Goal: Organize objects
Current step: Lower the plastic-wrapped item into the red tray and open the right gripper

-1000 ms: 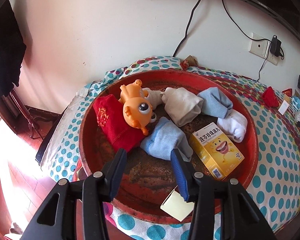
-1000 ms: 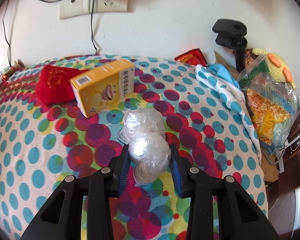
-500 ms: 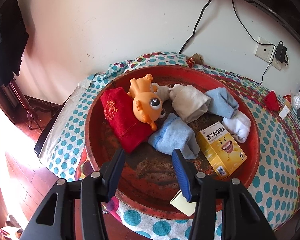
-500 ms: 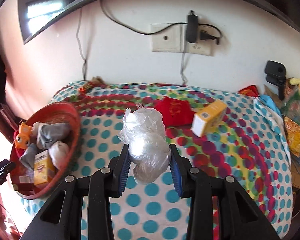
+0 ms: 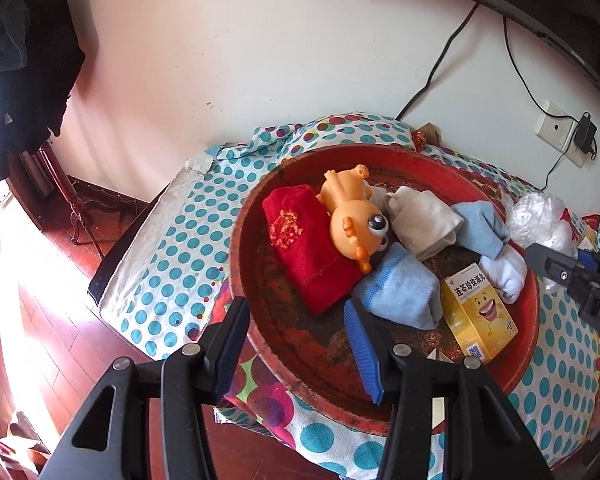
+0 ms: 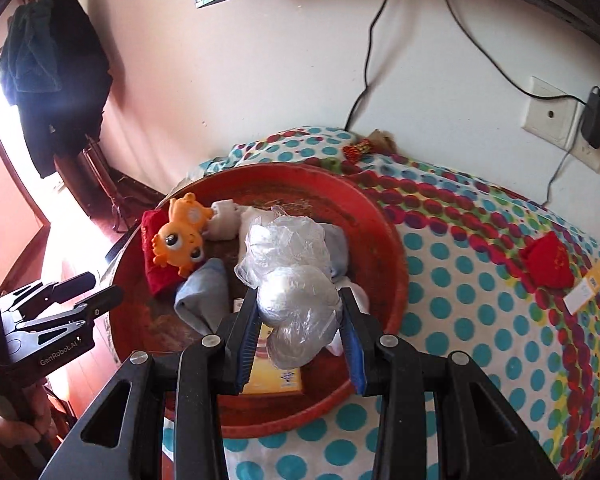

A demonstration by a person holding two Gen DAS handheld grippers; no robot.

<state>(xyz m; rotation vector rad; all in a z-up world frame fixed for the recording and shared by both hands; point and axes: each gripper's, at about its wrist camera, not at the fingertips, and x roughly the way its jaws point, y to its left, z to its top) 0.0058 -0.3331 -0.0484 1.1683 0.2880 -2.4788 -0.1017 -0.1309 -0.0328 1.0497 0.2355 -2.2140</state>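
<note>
The right gripper [image 6: 298,334] is clamping a crumpled clear plastic bag [image 6: 290,276], hanging it over the red basin [image 6: 396,264] on the polka-dot cloth [image 6: 480,280]. I'd be lowering it into the bare patch near the front rim before letting go, since the orange toy fish [image 5: 354,220], the rolled socks [image 5: 400,292] and the yellow box [image 5: 476,316] are crowding the rest. The left gripper [image 5: 298,334] is hanging half-open and empty above the near rim, kinda close to the drop zone. A red pouch [image 6: 548,264] is sitting out on the cloth.
</note>
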